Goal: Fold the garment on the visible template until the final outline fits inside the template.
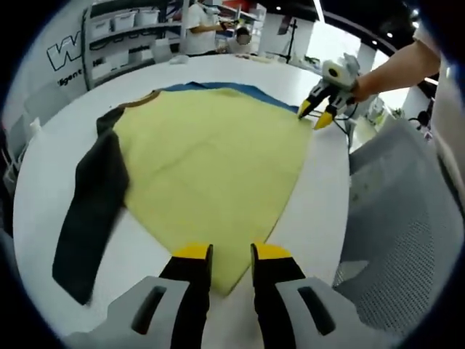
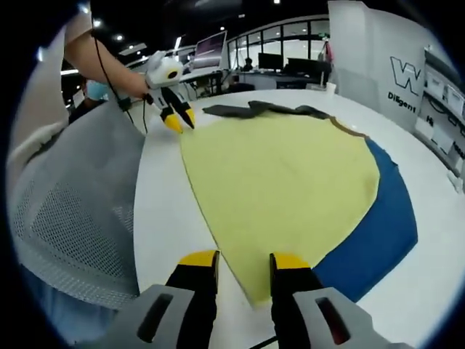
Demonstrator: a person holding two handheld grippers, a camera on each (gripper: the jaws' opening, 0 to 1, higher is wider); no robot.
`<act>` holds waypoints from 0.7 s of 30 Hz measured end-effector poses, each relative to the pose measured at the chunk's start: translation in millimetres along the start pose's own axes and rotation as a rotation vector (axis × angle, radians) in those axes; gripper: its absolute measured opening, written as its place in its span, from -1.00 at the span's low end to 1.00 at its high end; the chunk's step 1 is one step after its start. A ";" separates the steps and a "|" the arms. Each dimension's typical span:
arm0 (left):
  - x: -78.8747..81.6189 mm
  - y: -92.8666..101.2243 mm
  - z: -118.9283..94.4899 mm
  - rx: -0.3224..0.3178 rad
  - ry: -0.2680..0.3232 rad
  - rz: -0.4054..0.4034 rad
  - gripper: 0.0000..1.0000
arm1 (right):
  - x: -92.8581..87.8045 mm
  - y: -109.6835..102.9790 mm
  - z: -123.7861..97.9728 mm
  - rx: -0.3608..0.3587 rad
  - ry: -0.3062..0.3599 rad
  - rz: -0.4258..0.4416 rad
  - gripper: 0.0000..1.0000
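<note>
Both grippers, left (image 1: 231, 256) and right (image 2: 243, 263), hang open and empty at the shirt's (image 1: 211, 167) lower hem corners; pinch both evenly before folding onto the template (image 2: 378, 233).

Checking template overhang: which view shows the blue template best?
The right gripper view: the blue template shows as a broad curved band beyond the yellow garment. The left gripper view gives just a thin blue strip along the garment's far edge, near the right gripper.
</note>
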State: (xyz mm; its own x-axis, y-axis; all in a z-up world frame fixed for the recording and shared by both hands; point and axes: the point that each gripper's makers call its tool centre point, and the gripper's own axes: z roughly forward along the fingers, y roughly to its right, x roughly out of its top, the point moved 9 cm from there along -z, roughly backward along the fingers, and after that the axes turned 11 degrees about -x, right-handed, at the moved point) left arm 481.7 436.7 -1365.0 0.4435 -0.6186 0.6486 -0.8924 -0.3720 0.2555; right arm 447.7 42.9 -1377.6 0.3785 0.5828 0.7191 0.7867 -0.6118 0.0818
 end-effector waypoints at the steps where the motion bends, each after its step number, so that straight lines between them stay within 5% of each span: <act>1: -0.6 0.1 -0.5 0.003 0.002 0.002 -0.61 | -1.9 0.1 -0.6 -0.003 -0.002 0.000 -0.54; 21: -15.2 -1.1 -1.9 0.030 -0.078 0.113 -0.78 | -9.2 2.5 -3.3 -0.048 -0.024 -0.047 -0.78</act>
State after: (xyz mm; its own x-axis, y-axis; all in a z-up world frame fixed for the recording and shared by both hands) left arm 475.8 447.8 -1373.7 0.3465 -0.7090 0.6142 -0.9346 -0.3169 0.1615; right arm 444.6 34.2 -1381.8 0.3543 0.6238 0.6967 0.7800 -0.6081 0.1479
